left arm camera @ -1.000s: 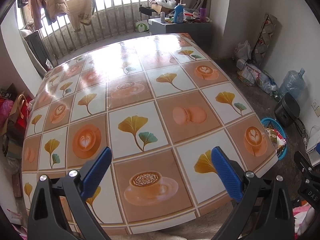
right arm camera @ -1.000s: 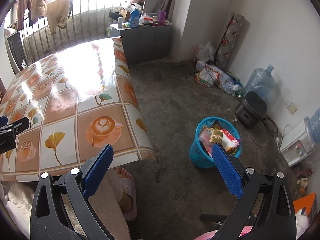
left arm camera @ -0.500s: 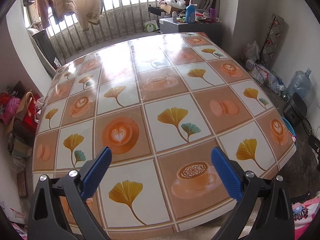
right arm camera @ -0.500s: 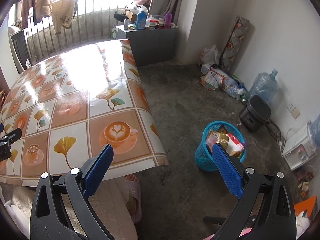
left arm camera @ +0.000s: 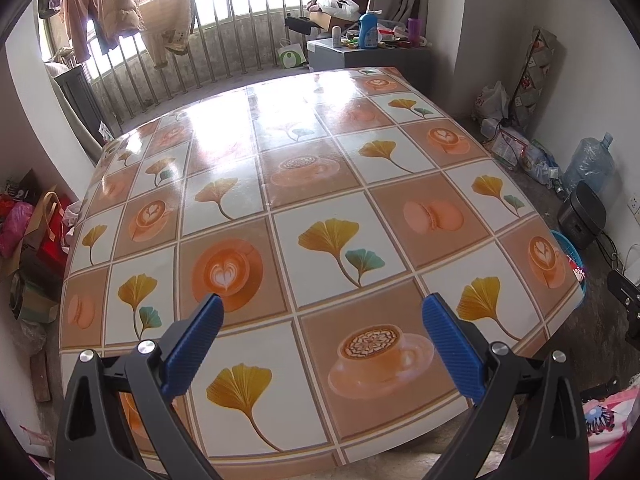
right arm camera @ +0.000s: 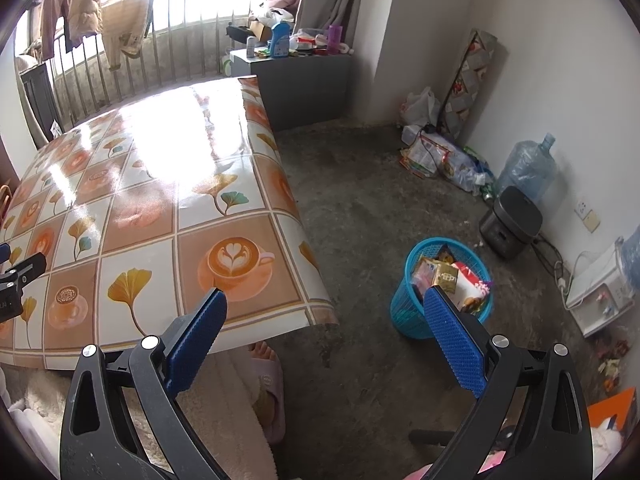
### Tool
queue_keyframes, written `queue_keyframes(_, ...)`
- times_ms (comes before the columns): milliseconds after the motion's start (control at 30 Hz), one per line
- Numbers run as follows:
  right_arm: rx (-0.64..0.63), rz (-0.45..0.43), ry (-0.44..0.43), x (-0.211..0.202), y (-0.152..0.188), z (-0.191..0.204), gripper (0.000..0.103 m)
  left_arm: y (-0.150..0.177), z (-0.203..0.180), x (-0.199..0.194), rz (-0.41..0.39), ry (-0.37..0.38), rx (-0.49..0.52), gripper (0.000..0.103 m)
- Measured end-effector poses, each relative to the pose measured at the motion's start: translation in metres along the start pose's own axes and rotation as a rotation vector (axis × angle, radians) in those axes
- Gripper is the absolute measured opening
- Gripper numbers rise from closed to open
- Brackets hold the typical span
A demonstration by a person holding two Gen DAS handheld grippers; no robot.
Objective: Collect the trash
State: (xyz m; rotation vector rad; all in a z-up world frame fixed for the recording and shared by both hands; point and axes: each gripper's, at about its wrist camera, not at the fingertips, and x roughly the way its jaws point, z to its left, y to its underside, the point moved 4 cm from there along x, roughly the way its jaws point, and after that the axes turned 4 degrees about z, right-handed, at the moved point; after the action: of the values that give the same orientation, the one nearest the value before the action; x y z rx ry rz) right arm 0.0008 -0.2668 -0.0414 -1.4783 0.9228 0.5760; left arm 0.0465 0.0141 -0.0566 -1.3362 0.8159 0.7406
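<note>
A blue plastic basket stands on the concrete floor right of the table, filled with wrappers and a gold packet. Its rim peeks past the table's right edge in the left wrist view. My right gripper hangs open above the floor between the table corner and the basket, nothing between its blue pads. My left gripper is open over the near part of the table, which has a glossy cloth printed with coffee cups and ginkgo leaves. No loose trash shows on the cloth.
A person's foot in a pink slipper rests under the table's near corner. A black cooker, water jug and bags line the right wall. A grey cabinet with bottles stands behind the table, by the railing.
The left view has swung leftward and back, bringing more of the table's left side into sight. The right gripper drifted slightly, the basket now nearer its right pad. Both stayed open.
</note>
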Motion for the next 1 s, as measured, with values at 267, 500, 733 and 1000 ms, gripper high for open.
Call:
queue_keyframes(267, 0.003, 0.012, -0.004, 0.0009, 0.0057, -0.0005, 0.094, 0.0005, -0.0046, 0.0004, 0.007, -0.001, 0.01, 0.097)
queue_keyframes(500, 0.012, 0.016, -0.008, 0.0016, 0.009, -0.0023, 0.094, 0.0008, -0.006, 0.0022, 0.013, -0.001, 0.012, 0.097)
queue_keyframes(733, 0.013, 0.017, -0.011, 0.0026, 0.0087, -0.0016, 0.094, 0.0007, -0.0061, 0.0038, 0.017, -0.002, 0.014, 0.097)
queue_keyframes(1000, 0.011, 0.016, -0.012, 0.0036, 0.0084, -0.0017, 0.094, 0.0006, -0.0053, 0.0064, 0.029, -0.001, 0.015, 0.097)
